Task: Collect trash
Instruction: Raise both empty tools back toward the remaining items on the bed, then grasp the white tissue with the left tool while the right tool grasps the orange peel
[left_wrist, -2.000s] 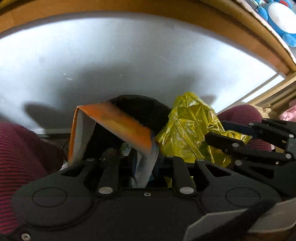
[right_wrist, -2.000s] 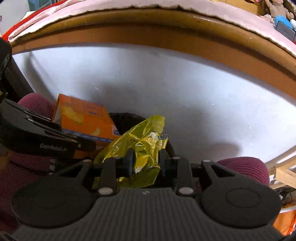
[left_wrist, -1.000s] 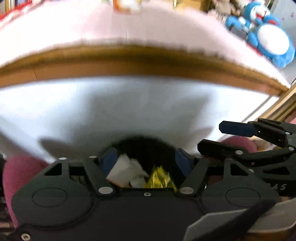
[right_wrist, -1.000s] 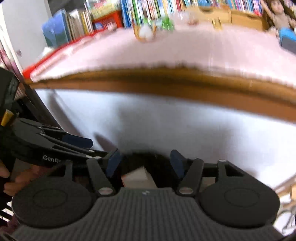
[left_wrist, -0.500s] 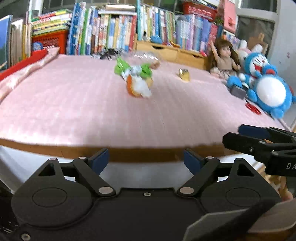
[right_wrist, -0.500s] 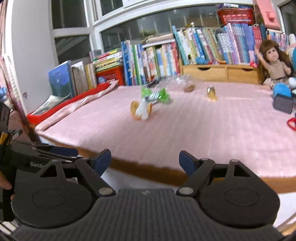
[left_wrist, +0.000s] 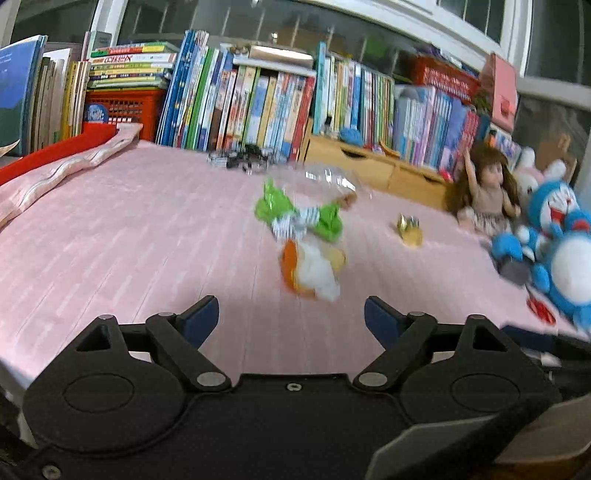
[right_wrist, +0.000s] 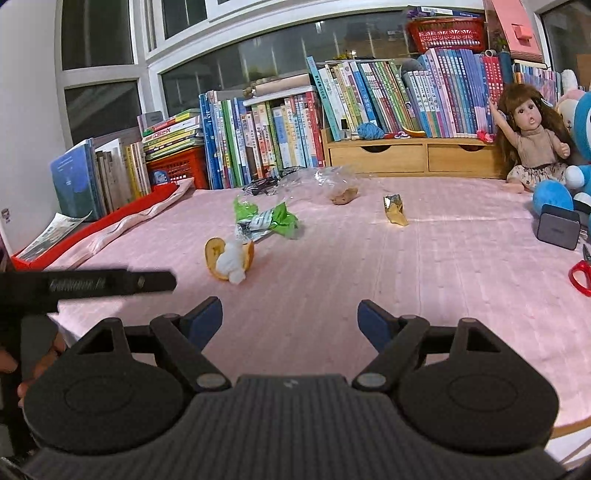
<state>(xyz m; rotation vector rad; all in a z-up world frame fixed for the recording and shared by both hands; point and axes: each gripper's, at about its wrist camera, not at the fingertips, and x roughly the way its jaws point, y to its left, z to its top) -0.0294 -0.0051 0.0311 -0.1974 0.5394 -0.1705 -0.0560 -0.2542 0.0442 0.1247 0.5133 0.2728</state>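
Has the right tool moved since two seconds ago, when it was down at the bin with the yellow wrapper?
Yes. The right tool has come up: the table's wooden edge, then above it, is now below, and it faces the pink tabletop, open and empty.

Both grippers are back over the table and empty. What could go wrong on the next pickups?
1. The orange peel holds a loose white tissue; a pinch may lift only one.
2. The clear plastic bag is hard to see, and its contents could spill.
3. The red scissors and dark box are not obviously trash.

Left claw (left_wrist: 291, 317) and right claw (right_wrist: 290, 317) side by side, both spread wide, empty.
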